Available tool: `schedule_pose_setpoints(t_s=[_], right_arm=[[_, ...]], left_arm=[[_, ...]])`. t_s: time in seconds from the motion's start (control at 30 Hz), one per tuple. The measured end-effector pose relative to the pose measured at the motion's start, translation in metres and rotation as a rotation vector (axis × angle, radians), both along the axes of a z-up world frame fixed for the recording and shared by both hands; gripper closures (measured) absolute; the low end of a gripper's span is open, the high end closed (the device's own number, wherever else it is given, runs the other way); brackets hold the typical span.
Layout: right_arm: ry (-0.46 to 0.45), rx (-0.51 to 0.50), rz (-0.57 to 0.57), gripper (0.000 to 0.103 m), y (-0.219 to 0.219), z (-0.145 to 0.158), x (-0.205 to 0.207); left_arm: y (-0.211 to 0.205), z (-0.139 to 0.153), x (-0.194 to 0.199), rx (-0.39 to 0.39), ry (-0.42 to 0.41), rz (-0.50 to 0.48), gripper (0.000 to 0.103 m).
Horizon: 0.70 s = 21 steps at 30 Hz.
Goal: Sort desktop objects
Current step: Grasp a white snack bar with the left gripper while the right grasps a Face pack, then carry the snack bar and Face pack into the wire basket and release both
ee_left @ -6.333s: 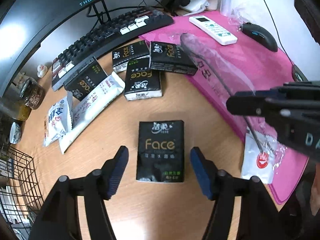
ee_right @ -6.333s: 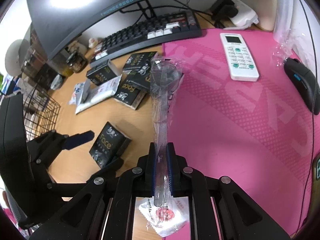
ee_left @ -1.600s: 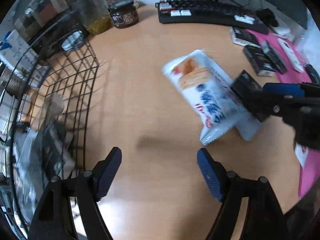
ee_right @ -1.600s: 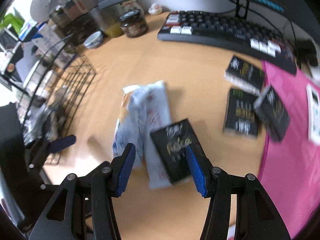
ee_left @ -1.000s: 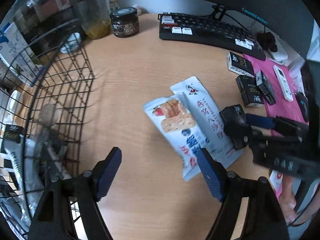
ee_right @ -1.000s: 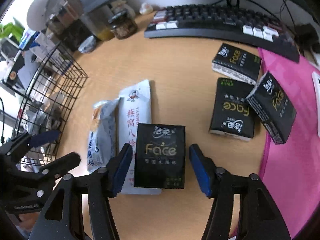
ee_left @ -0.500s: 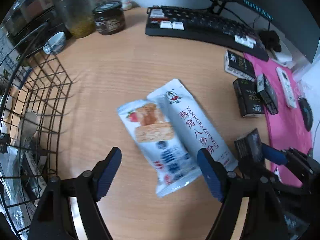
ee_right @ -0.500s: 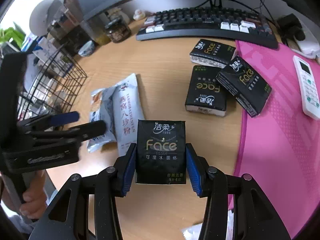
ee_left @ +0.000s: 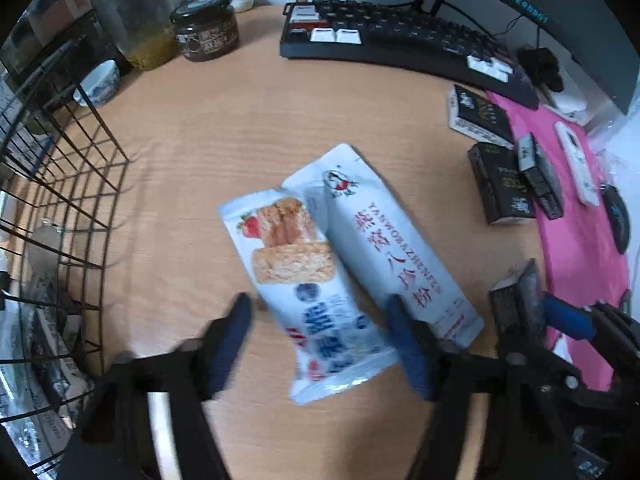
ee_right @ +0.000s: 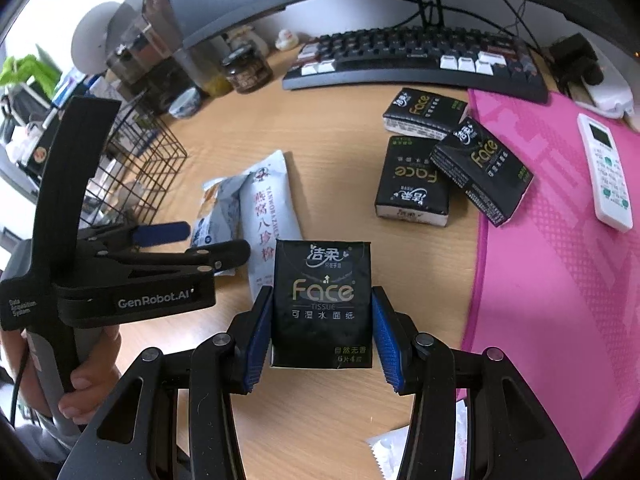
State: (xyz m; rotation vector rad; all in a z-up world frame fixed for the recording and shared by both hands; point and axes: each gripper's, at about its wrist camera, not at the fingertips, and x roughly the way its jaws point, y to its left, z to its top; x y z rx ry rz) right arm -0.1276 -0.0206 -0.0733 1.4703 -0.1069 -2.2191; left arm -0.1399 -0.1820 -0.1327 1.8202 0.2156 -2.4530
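My right gripper (ee_right: 322, 322) is shut on a black Face tissue pack (ee_right: 322, 304), held above the wooden desk; the pack also shows edge-on in the left wrist view (ee_left: 520, 304). My left gripper (ee_left: 320, 328) is open, its blue fingers either side of the lower end of a white strawberry-wafer snack bag (ee_left: 304, 284). A second white bag with red writing (ee_left: 392, 256) lies touching the first on its right. Both bags show in the right wrist view (ee_right: 256, 216), with the left gripper (ee_right: 192, 242) over them.
A black wire basket (ee_left: 52, 208) with several items inside stands at the left. Three more black tissue packs (ee_right: 436, 164) lie by the pink mat (ee_right: 560, 240), which holds a white remote (ee_right: 606, 170). A keyboard (ee_right: 412, 62), jar (ee_left: 206, 28) and small bowl (ee_left: 98, 84) line the back.
My right gripper has closed on the black tissue pack and lifted it. My left gripper has moved down and forward around the wafer bag's lower end.
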Motion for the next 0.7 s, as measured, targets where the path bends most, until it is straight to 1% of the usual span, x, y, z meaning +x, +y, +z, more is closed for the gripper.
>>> schedule_pose_setpoints(t_s=[0.1,0.13,0.17,0.23,0.33,0.5,0.6,0.63,0.67,0.7], right_arm=[[-0.010,-0.007,0.003,0.056,-0.002,-0.002,-0.001],[-0.009,-0.006,0.002,0.056,-0.002,-0.002,0.000],[-0.008,-0.005,0.003,0.056,-0.002,-0.002,0.000],[-0.010,-0.006,0.001,0.055,-0.003,-0.003,-0.001],[-0.018,-0.007,-0.001,0.056,-0.005,-0.003,-0.001],[-0.007,-0.001,-0.010,0.056,-0.008,0.006,0.001],[0.015,-0.005,-0.010,0.056,-0.012,0.021,0.005],[0.026,-0.008,-0.005,0.056,-0.016,0.028,0.006],[0.039,-0.012,0.000,0.056,-0.020,0.035,0.008],[0.060,-0.017,0.011,0.056,-0.027,0.046,0.011]], left_arm=[[0.003,-0.001,0.002,-0.040,-0.005,-0.029,0.044],[0.003,-0.001,0.003,-0.045,-0.002,-0.037,0.049],[0.003,-0.002,0.003,-0.043,-0.006,-0.041,0.052],[0.002,-0.002,0.004,-0.030,-0.008,-0.052,0.061],[0.005,0.002,0.007,-0.028,0.008,-0.088,0.062],[0.006,0.018,0.019,-0.058,0.054,-0.102,0.062],[0.003,0.038,0.032,-0.056,0.099,-0.105,0.062],[0.002,0.050,0.038,-0.048,0.123,-0.102,0.062],[0.004,0.062,0.036,-0.043,0.146,-0.095,0.062],[-0.003,0.070,0.044,-0.038,0.173,-0.088,0.062]])
